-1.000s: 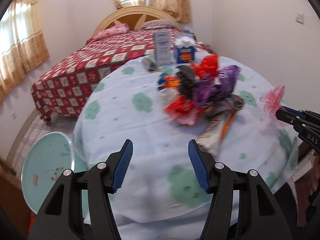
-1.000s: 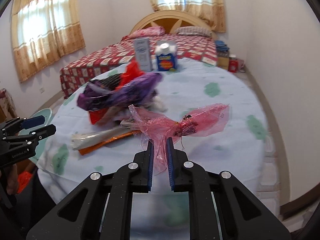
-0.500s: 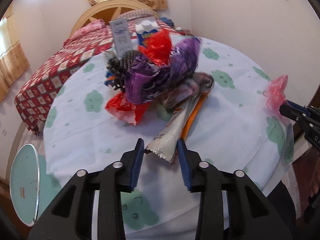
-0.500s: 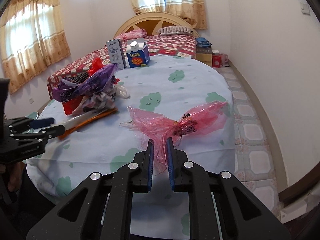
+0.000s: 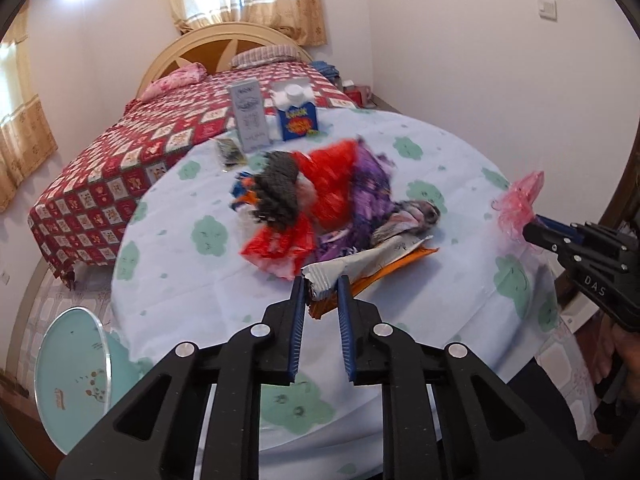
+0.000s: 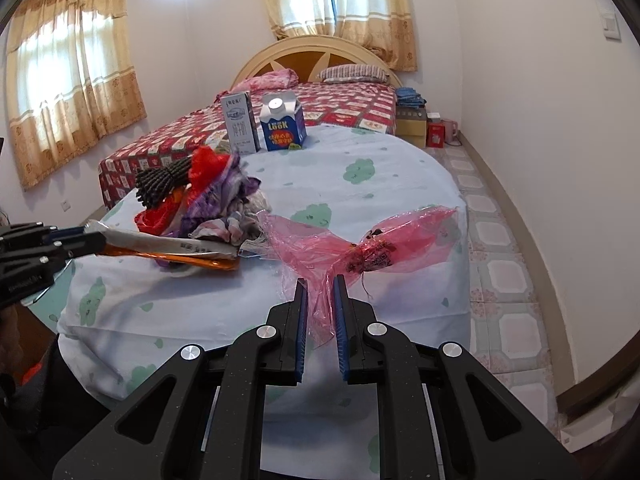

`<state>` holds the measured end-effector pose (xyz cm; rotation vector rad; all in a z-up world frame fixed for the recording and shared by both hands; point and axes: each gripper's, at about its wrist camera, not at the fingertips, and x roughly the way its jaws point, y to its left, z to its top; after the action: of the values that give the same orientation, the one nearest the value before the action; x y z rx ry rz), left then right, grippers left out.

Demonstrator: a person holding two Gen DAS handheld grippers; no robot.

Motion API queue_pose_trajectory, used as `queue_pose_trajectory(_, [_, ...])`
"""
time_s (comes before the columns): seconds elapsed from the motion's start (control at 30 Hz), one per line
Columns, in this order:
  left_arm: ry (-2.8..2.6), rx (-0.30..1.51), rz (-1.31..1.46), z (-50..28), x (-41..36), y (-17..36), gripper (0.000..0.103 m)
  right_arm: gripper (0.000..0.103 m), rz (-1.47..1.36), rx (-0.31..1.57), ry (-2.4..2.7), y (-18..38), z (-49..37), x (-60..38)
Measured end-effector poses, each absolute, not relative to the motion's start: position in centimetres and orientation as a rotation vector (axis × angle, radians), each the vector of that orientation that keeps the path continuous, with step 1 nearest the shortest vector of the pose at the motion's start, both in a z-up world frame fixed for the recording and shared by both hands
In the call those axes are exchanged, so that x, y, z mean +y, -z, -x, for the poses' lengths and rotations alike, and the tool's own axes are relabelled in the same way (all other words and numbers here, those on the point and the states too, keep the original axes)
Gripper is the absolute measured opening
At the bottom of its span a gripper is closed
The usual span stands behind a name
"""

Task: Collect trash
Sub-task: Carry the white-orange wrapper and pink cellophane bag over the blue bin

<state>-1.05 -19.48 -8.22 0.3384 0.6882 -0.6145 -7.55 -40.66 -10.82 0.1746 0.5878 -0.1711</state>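
Observation:
A heap of wrappers, red, purple and dark, lies on the round table; it also shows in the right wrist view. My left gripper is shut on the end of a long silver wrapper that lies over an orange one. My right gripper is shut on a pink plastic bag held above the table's near edge. The right gripper with the bag shows at the right of the left wrist view.
A grey carton and a blue carton stand at the table's far side. A bed lies behind. A pale green round stool stands at the table's left. Tiled floor runs along the right wall.
My left gripper moved in to the silver wrapper and closed on its end. My right gripper kept its hold on the pink bag and drew back toward the table's edge.

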Motion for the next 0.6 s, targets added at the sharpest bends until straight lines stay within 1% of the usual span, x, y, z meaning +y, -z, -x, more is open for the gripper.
queue_pose_trajectory(0.3, [0.537,0.618,-0.271,0.5,-14.3,4.8,0.013,0.013,-0.137,0.556,0.123,9.3,6.5,-38.5])
queue_pose_trajectory(0.6, [0.400,0.589,-0.238,-1.3,-8.7,3.8,0.013,0.013,-0.074,0.511,0.028,6.8,4.3,-34.5])
